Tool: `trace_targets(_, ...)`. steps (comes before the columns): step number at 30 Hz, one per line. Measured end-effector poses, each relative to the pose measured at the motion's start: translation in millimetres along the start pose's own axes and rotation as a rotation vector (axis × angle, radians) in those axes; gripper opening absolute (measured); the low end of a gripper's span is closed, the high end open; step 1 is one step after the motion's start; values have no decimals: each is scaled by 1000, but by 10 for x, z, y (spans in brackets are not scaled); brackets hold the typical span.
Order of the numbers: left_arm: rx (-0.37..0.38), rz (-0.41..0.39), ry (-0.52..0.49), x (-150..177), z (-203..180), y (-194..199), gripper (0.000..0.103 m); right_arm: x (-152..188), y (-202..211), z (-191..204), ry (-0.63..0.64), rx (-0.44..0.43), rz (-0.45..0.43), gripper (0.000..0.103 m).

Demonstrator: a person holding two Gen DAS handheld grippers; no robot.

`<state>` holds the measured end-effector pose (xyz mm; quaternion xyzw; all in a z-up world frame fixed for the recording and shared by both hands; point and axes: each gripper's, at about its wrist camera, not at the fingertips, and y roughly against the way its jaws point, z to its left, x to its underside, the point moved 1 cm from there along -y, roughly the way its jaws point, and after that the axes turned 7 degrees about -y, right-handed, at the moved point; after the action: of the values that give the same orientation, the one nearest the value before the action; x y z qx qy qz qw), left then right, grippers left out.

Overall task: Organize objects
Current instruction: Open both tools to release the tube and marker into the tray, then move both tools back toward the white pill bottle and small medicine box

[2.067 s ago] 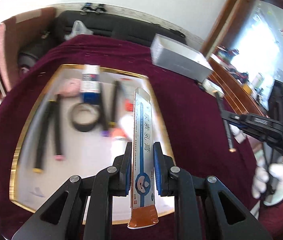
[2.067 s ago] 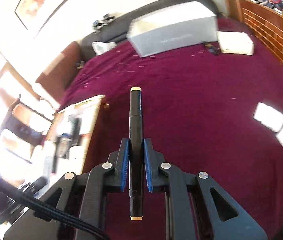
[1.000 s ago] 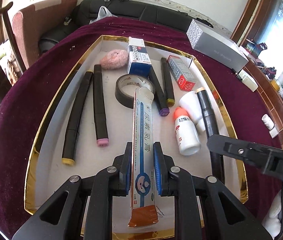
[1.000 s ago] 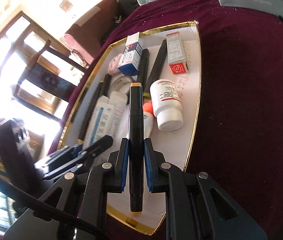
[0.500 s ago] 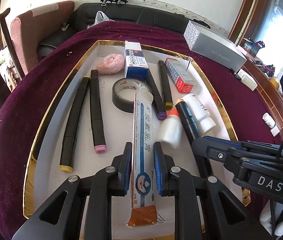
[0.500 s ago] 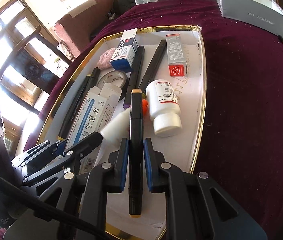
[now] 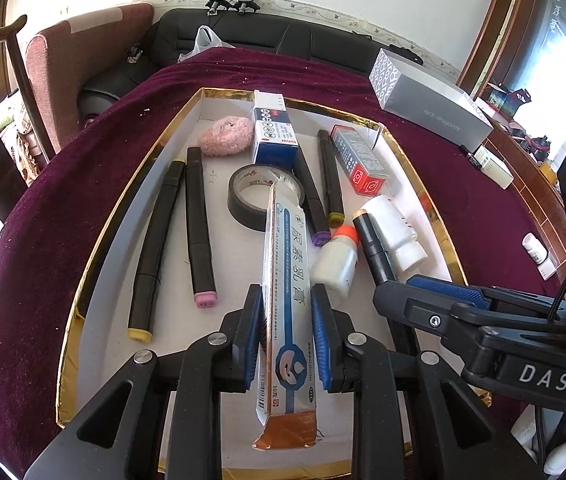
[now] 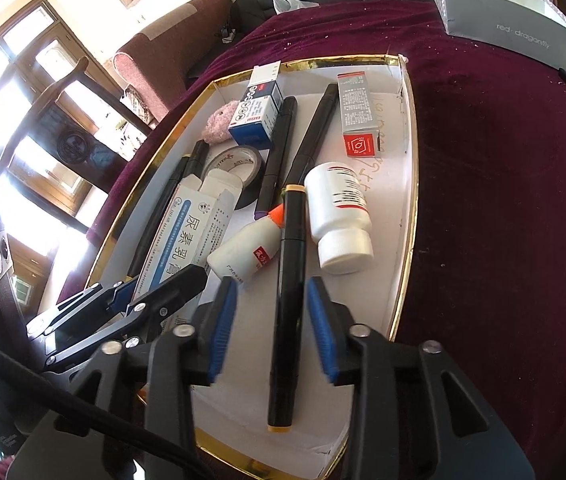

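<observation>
**Both tools letting go over the tray**

Since the earlier frames, both tools are arriving over the gold-rimmed tray from the maroon bench, and their jaws are now spreading.

Most of the sorting is looking done: markers, a roll of black tape, a pink puff, two small cartons, a white pill bottle and a glue bottle are already lying inside. A grey box and some small items are sitting out on the cloth; whether they belong in the tray I cannot tell.

The right tool is opening, pads clear of the black marker, which is lying in the tray between them. The left tool is only starting to open, its pads close against the ointment carton, so that release is unfinished.

Both tools are pointing steeply down, side by side.
</observation>
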<state>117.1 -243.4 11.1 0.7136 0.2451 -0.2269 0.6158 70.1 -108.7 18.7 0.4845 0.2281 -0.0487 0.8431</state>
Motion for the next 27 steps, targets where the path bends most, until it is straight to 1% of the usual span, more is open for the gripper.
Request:
trace_targets(3,-6,-5,-2,-5,-9,36,21,-3,40,-21,-11,-13,-6,44)
trace_targets(6,-13,-12,-5,-16,-31,87,21,-2,99,-51,-21,-18,-20,51)
trace_targets(8,-21,-20,-12,-26,-63,132,21,-1,159,-78,-29,-28,-35,51)
trace_targets(9,-23,-23,-15,-30,-80,152,23,-2,194,-95,-33,-35,-43,51)
trace_targets(12,-38,-40,-26,-48,-151,235,37,-2,318,-169,-50,-37,-76,57)
trace_targets(13,-42,-47,-31,-51,-172,256,39,0,368,-214,-59,-49,-86,57)
trace_targets(14,-45,-53,-38,-56,-202,279,40,2,402,-249,-68,-68,-90,57)
trace_targets(15,-48,-58,-48,-60,-240,300,40,12,459,-302,-81,-76,-101,58)
trace_targets(17,-50,-61,-64,-67,-305,321,40,28,543,-376,-93,-55,-128,59)
trace_targets(20,-52,-60,-86,-80,-411,331,43,61,697,-542,-130,-87,-163,59)
trace_targets(24,-58,-64,-115,-92,-557,363,45,88,886,-824,-181,-68,-211,65)
trace_targets(27,-63,-66,-135,-114,-656,379,49,110,1002,-1112,-232,-44,-235,65)
